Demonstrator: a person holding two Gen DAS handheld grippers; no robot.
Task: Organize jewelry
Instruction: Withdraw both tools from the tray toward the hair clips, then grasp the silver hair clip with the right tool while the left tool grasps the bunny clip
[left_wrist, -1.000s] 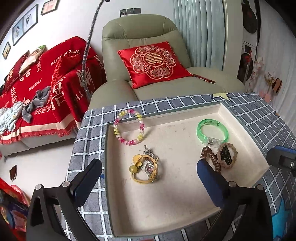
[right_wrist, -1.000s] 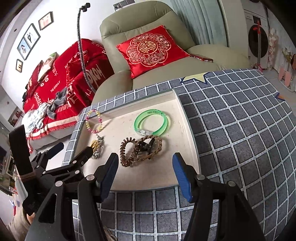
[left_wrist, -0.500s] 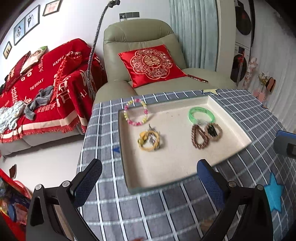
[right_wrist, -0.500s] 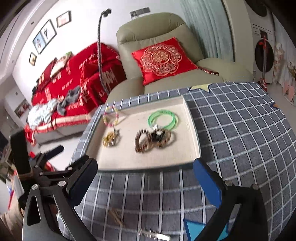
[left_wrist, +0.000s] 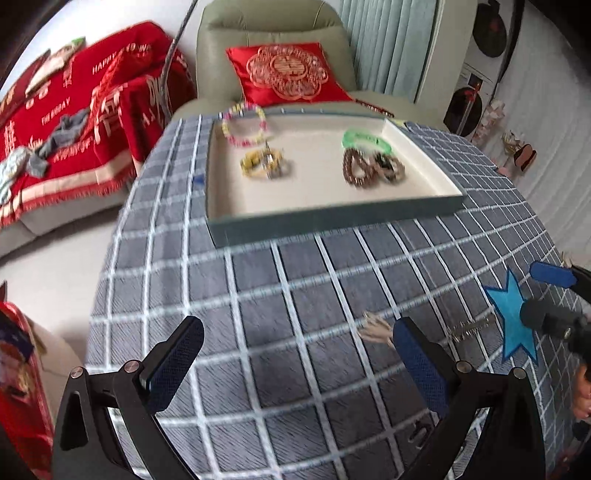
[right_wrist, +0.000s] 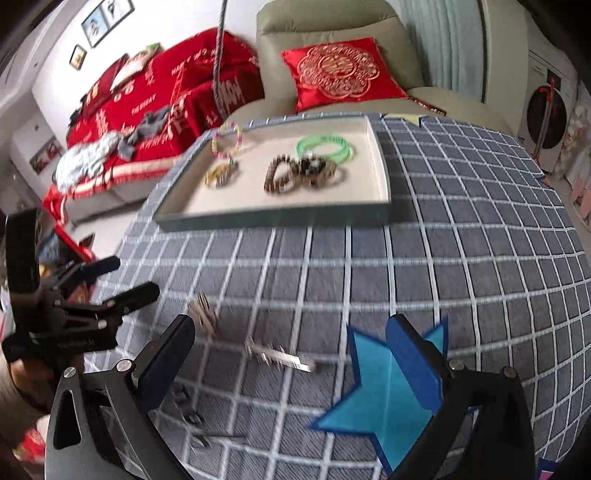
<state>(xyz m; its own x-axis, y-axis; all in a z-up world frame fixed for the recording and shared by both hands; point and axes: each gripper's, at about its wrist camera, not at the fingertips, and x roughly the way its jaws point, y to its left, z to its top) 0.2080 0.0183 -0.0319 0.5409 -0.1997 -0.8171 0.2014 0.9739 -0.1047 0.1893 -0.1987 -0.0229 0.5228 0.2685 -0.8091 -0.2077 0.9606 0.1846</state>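
Note:
A shallow cream tray (left_wrist: 332, 218) (right_wrist: 273, 218) lies at the table's far side. It holds a pink-yellow bead bracelet (left_wrist: 243, 123), a yellow jewelry cluster (left_wrist: 264, 164), a green bangle (left_wrist: 365, 140) and brown bead bracelets (left_wrist: 371, 168). On the checked cloth near me lie a small striped hair clip (right_wrist: 203, 314) (left_wrist: 375, 328) and a silver comb clip (right_wrist: 280, 356) (left_wrist: 469, 326). My left gripper (left_wrist: 295, 363) is open and empty above the cloth. My right gripper (right_wrist: 291, 360) is open and empty above the silver clip.
The grey checked tablecloth (left_wrist: 258, 295) has a blue star patch (right_wrist: 388, 391). Small dark clips (right_wrist: 188, 413) lie near the front edge. Behind the table stand a green armchair with a red cushion (left_wrist: 288, 74) and a red-covered sofa (left_wrist: 74, 122).
Both grippers have pulled back from above the tray toward the table's near side. The loose clips on the cloth have come into view.

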